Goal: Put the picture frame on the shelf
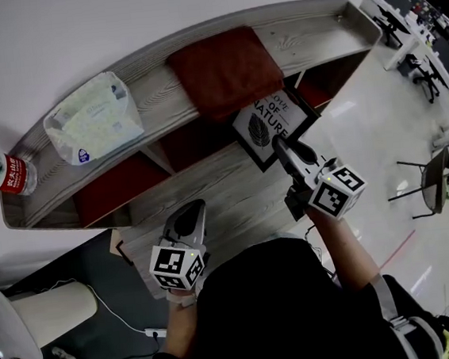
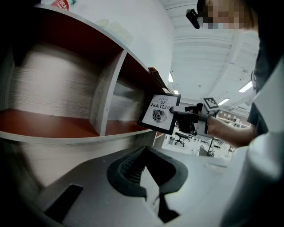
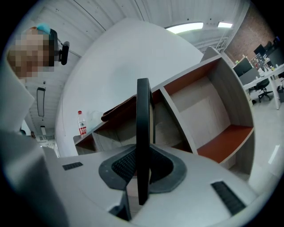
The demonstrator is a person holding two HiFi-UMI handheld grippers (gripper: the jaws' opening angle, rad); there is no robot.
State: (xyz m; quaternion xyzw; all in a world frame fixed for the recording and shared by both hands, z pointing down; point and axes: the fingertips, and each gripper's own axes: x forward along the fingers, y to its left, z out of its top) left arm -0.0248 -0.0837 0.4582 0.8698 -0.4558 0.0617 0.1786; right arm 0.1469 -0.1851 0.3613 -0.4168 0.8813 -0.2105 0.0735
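Office floor, grey wood shelf (image 1: 304, 27) by white wall | picture frame (image 1: 260, 127) in the air just before shelf front | right gripper (image 1: 280, 141) jaws pinching its edge | left gripper (image 1: 190, 214) jaws pressed together, empty | frame likely light, stiff, breakable front; hold by rim

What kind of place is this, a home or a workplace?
Probably an open office or lab: black swivel office chairs and white desks with monitors stand beyond the grey wood-grain shelf unit, under long ceiling light strips.
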